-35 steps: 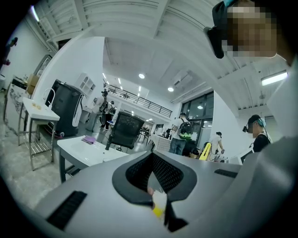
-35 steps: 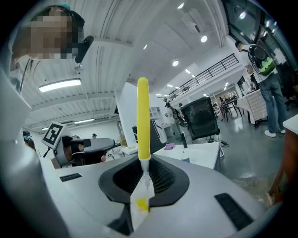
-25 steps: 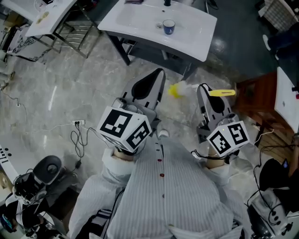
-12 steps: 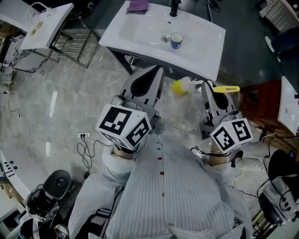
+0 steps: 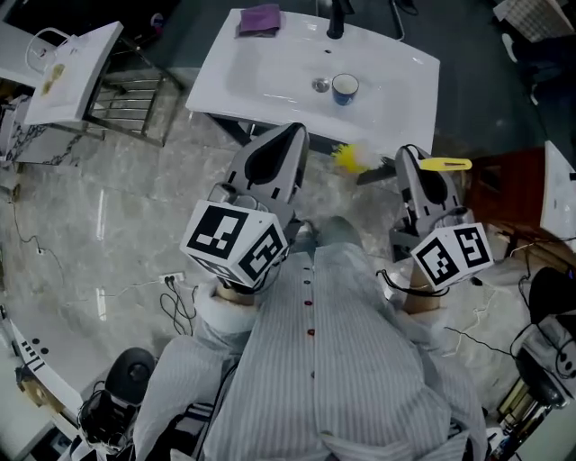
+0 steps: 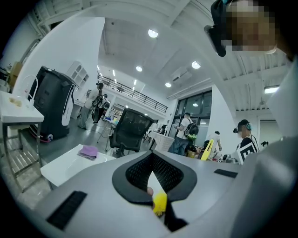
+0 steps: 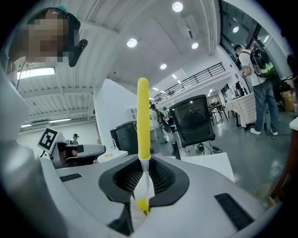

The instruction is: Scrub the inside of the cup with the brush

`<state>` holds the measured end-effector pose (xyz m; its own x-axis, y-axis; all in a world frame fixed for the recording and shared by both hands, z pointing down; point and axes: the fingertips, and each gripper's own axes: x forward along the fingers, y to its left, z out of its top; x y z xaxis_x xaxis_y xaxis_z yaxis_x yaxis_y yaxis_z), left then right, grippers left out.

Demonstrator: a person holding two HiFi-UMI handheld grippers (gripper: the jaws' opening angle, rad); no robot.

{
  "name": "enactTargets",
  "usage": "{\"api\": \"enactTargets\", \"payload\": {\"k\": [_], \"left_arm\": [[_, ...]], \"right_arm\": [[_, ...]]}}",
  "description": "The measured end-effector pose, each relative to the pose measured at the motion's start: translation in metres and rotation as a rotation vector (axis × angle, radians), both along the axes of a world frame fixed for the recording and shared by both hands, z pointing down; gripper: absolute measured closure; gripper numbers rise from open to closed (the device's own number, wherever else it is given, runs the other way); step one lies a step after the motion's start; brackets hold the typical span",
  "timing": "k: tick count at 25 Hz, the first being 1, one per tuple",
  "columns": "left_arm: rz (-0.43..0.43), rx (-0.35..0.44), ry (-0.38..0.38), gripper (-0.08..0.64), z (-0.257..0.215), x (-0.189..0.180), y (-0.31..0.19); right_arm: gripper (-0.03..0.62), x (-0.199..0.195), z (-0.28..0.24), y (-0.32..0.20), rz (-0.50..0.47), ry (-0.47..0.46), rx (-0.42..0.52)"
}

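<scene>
Yellow brush (image 7: 143, 116) duty: clamping it in right gripper (image 7: 139, 195) jaws, pinching left gripper (image 6: 153, 186) jaws shut, empty; probably worth steadying cup (image 5: 345, 87) near desk's (image 5: 261, 72) far edge first.

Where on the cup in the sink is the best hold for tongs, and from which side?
Pinch the cup by its wall at the rim, one jaw inside, one outside, coming down from above on the near side. It stands upright, mouth up, in the sink beside the drain, with the tap behind it. No handle is discernible.
</scene>
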<state>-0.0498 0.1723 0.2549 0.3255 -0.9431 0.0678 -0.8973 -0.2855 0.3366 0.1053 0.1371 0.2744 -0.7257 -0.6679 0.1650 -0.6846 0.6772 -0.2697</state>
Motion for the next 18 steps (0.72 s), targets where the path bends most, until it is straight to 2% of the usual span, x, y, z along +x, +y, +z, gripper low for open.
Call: {"api": "enactTargets", "payload": {"k": [8,18], "left_arm": [[0.019,-0.013,0.009,0.552,0.014,-0.012,-0.062],[0.054,-0.015,-0.007,0.552,0.007,-0.03,-0.183]], "right_arm": [[0.532,-0.01,0.011,-0.059,0.026,0.003,-0.017],[0.532,-0.028,0.006,-0.173,0.057,0.009,-0.032]]}}
